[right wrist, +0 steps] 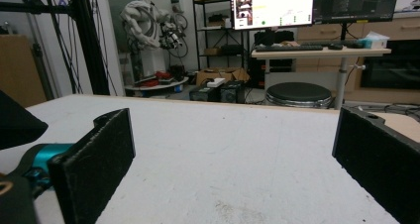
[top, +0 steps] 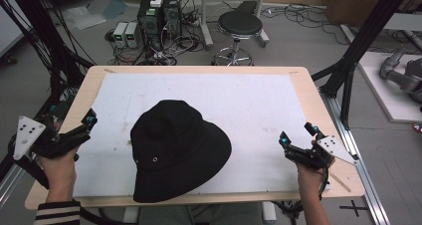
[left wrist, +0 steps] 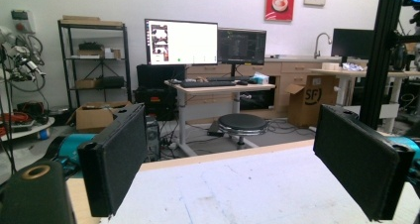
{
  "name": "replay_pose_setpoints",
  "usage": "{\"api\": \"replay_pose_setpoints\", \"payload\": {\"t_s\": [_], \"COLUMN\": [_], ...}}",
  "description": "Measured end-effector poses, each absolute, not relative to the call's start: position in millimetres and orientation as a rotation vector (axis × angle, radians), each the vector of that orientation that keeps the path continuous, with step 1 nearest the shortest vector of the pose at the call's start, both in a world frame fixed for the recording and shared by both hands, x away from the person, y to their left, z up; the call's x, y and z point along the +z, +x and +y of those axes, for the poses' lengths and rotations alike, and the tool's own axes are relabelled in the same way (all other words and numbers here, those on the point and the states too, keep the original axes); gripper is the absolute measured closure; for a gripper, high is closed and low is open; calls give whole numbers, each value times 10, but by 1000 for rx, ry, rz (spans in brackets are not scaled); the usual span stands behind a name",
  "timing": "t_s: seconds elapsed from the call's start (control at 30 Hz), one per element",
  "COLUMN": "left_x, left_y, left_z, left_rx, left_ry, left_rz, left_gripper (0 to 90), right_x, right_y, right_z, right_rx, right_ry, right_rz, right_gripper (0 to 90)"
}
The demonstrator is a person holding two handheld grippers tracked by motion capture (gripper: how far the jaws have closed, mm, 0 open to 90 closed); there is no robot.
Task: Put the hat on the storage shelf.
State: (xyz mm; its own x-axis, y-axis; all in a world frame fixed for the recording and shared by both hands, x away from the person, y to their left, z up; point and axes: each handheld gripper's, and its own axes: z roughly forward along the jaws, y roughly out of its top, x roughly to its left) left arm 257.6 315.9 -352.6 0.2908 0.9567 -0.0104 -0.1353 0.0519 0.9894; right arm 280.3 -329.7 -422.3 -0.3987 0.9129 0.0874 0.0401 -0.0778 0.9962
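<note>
A black bucket hat (top: 175,150) lies crown up in the middle of the white mat (top: 239,100) on the wooden table; a small eyelet shows on its side. My left gripper (top: 73,121) is held at the table's left edge, well clear of the hat, and in the left gripper view its jaws (left wrist: 237,184) stand wide apart with nothing between them. My right gripper (top: 297,134) hovers over the mat's right side, also open and empty (right wrist: 237,174). In the right gripper view, a dark edge of the hat (right wrist: 17,120) shows at the far left.
Beyond the table's far edge stand a round black stool (top: 240,25), computer boxes with cables (top: 158,16) on the floor, and a desk with monitors (left wrist: 181,41). Black frame posts (top: 361,41) rise at the table's right and left. Bare mat surrounds the hat.
</note>
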Motion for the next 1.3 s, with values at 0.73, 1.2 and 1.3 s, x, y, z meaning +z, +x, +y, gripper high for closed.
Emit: {"api": "replay_pose_setpoints", "payload": {"t_s": [0.73,1.2,1.3], "left_x": [-4041,-4047,-4050], "left_y": [2530,2556,2553], "left_z": [3192,3152,3145], "left_rx": [956,940,938], "left_ry": [1241,1266,1276], "left_rz": [946,956,954], "left_gripper": [130,130,130], "right_x": [-4209,-4215,-4215], "right_y": [2809,2800,2806], "right_z": [-3291,-3311,-3304], "right_rx": [1540,1539,1542], "right_ry": [1054,1064,1060], "right_rz": [1446,1443,1446], "right_gripper": [23,23,23]}}
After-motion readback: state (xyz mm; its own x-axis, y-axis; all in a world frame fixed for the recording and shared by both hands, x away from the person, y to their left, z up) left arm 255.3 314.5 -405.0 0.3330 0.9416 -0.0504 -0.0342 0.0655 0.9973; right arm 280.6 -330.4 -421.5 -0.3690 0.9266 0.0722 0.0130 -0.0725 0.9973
